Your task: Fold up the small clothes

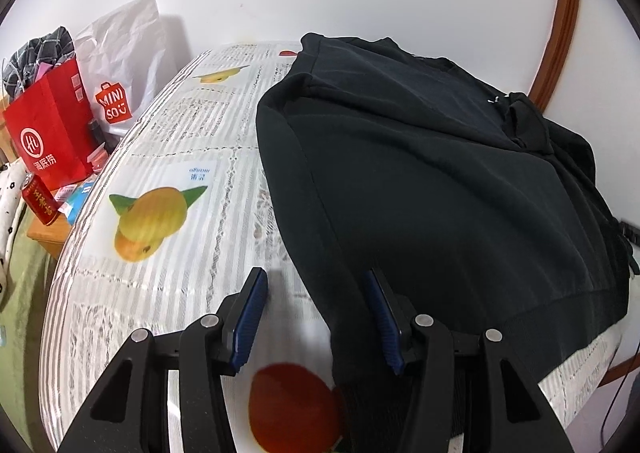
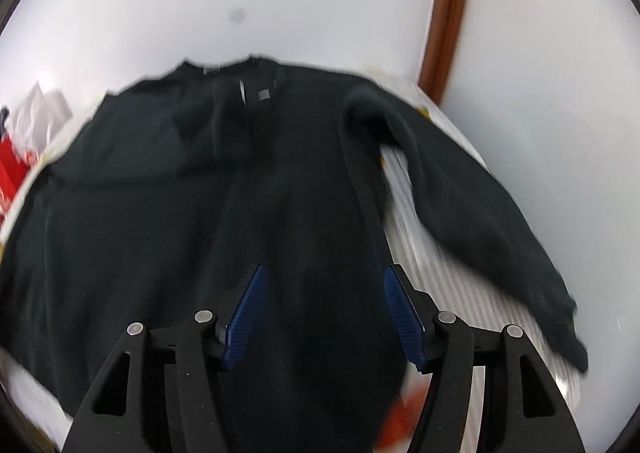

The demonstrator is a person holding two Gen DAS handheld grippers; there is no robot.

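Left tongs [image 1: 316, 317]: jaws apart, empty, low over the table [image 1: 168, 277], with a sleeve of the black sweatshirt [image 1: 440, 181] running between the blue pads [image 1: 250, 323]. Right tongs [image 2: 324, 313]: jaws apart, empty, over the sweatshirt's body. Sweatshirt: spread flat on the fruit-print tablecloth [image 1: 192, 141], right sleeve trailing toward the table edge. Beyond the table's left side: red paper bag [image 1: 50, 141], white Miniso bag [image 1: 120, 65], red can [image 1: 40, 203].
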